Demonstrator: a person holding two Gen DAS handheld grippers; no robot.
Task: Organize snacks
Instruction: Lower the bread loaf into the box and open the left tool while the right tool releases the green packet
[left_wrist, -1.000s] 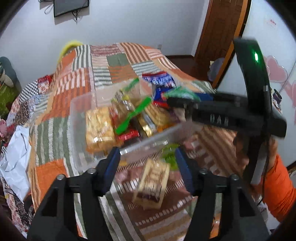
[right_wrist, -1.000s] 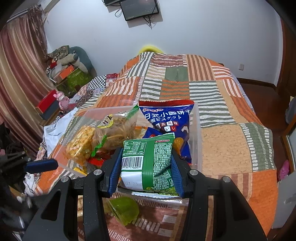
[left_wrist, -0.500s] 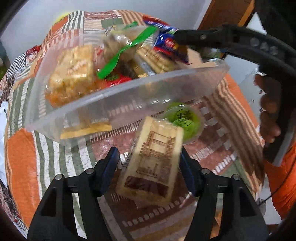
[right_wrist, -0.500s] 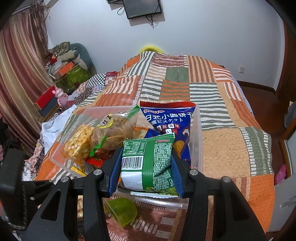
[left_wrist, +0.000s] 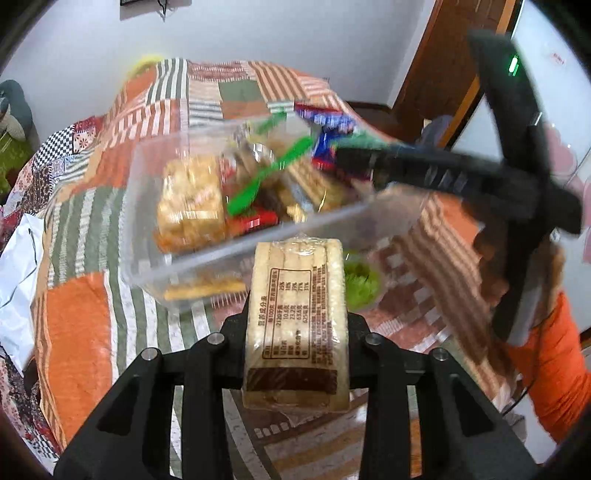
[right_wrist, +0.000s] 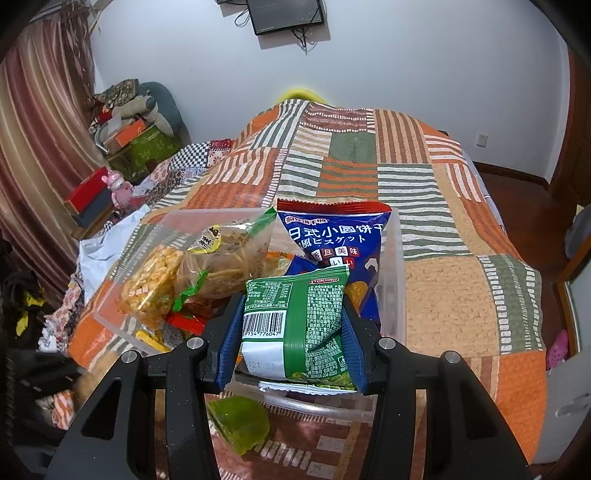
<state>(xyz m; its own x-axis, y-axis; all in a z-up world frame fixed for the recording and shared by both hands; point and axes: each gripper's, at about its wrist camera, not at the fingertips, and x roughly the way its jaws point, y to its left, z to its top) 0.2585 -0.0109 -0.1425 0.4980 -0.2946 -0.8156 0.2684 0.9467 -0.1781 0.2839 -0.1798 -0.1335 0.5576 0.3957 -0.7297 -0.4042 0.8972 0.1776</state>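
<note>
Snacks fill most of the clear bin at the middle of both frames: a blue bag, a yellow puffed bar, a noodle pack and smaller wrappers lie inside it on the quilted bed. The left tongs have just been closing and now pinch a biscuit pack, held lengthwise at lower centre of the left view, just short of the bin's near wall and clear of the bed. The right tongs grip a green packet by its sides, over the near rim of the bin at lower centre of the right view. A green jelly cup lies on the bed outside the bin, just below its near wall. So the job looks well along: most snacks are binned, two are in hand and not yet dropped in, and the jelly cup waits to be picked up. A person's orange sleeve shows at the right edge of the left view.
</note>
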